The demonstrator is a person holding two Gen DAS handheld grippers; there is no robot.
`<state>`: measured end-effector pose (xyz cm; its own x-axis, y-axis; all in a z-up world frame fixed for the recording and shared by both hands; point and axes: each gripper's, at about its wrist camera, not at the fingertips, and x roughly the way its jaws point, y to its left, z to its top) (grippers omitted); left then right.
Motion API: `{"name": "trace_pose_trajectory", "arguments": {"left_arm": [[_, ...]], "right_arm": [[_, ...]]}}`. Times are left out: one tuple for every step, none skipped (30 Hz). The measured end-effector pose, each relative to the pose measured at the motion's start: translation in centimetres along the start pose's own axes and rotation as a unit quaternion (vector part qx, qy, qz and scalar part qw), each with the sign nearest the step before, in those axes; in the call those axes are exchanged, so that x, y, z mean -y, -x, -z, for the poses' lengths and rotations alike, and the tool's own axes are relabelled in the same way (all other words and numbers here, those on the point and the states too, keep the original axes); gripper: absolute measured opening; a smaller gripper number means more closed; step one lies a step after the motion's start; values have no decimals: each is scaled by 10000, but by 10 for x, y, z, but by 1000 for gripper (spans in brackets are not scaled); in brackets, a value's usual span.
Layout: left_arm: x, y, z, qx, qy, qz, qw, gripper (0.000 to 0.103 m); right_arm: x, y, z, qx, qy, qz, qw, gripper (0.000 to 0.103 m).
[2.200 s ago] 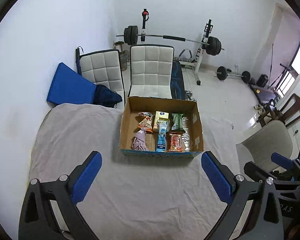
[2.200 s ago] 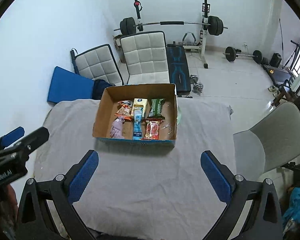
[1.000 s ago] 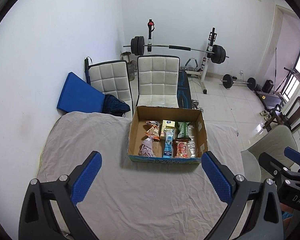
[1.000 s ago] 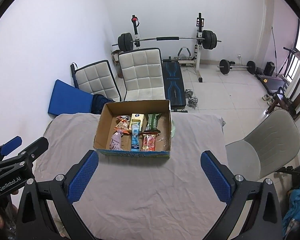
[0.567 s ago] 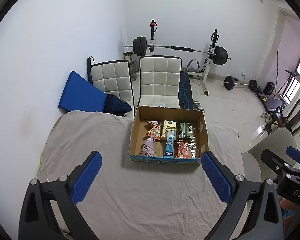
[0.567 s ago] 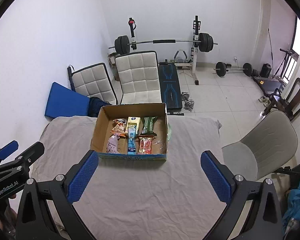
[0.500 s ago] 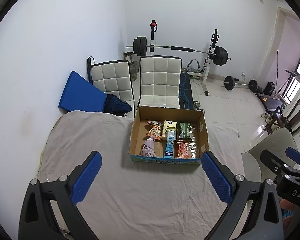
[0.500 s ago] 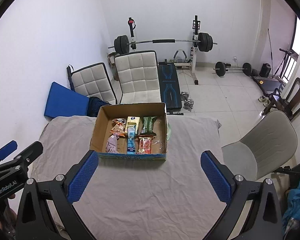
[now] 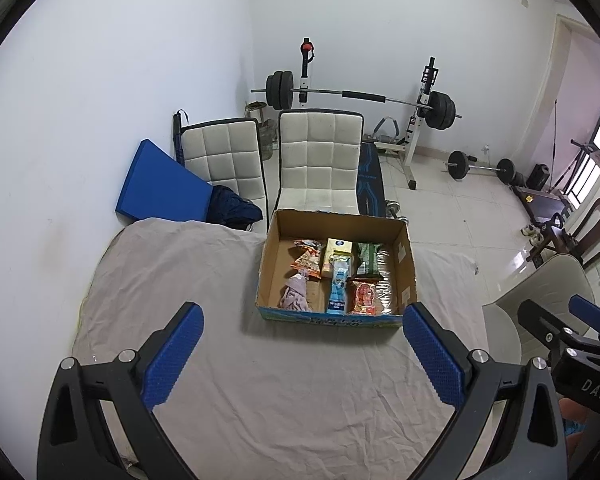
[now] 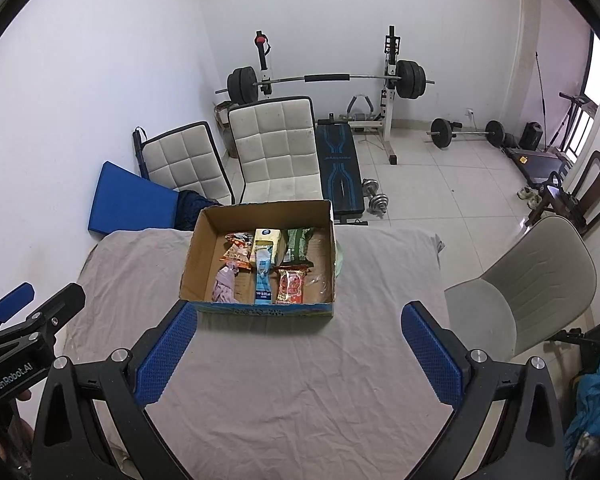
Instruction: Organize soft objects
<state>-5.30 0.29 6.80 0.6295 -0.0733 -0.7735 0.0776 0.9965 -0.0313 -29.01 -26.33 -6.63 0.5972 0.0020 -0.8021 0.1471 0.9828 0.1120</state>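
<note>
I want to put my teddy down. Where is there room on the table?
The grey cloth-covered table is bare between the brown cardboard box and the open right tool, and left of the box. Inside the box, snack packets and a purple cloth crowd the middle.

A table (image 9: 148, 280) covered by a wrinkled grey cloth (image 10: 300, 400) carries one open cardboard box (image 9: 408, 264) toward its far edge; the box (image 10: 190, 258) rests flat on the cloth; packets sit inside it.
</note>
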Motion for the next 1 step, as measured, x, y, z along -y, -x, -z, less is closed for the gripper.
{"name": "trace_pose_trajectory", "arguments": {"left_arm": [[1,0,0,-2,-11,2,10000,102]], "right_arm": [[0,0,0,2,1,-2,10000,103]]}}
